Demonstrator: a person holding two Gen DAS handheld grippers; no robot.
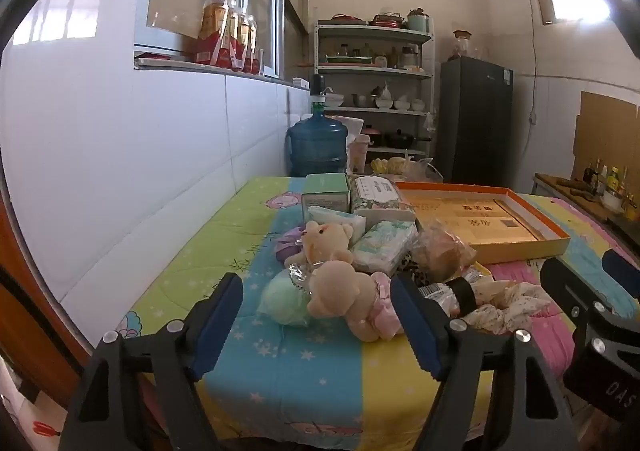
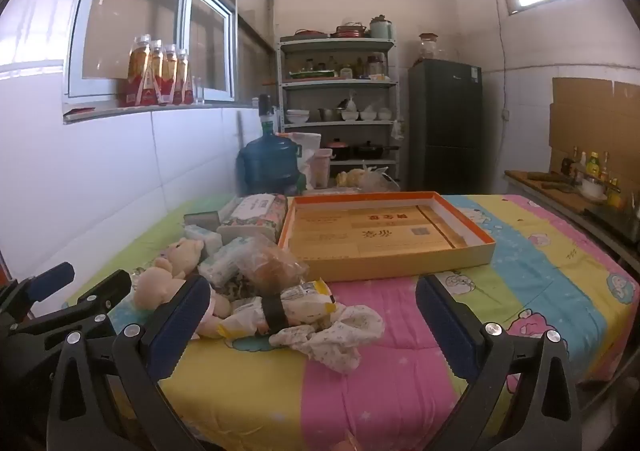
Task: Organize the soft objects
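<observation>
A pile of soft things lies on the striped quilt (image 1: 304, 367): two beige teddy bears (image 1: 340, 283) (image 2: 176, 271), a green pouf (image 1: 284, 301), tissue packs (image 1: 384, 241) (image 2: 224, 263), a bagged bun (image 2: 272, 267), a rolled white bag with a black band (image 2: 280, 311) and a dotted white cloth (image 2: 340, 331). An empty orange-rimmed box lid (image 2: 384, 235) (image 1: 480, 219) lies behind the pile. My left gripper (image 1: 320, 327) is open just in front of the nearer bear. My right gripper (image 2: 316, 327) is open, straddling the cloth and rolled bag.
A green box (image 1: 326, 191) and a flowered tissue box (image 1: 380, 197) stand behind the pile. A blue water jug (image 1: 318, 143), shelves (image 2: 340, 103) and a dark fridge (image 2: 444, 123) stand beyond the bed. A white wall runs along the left.
</observation>
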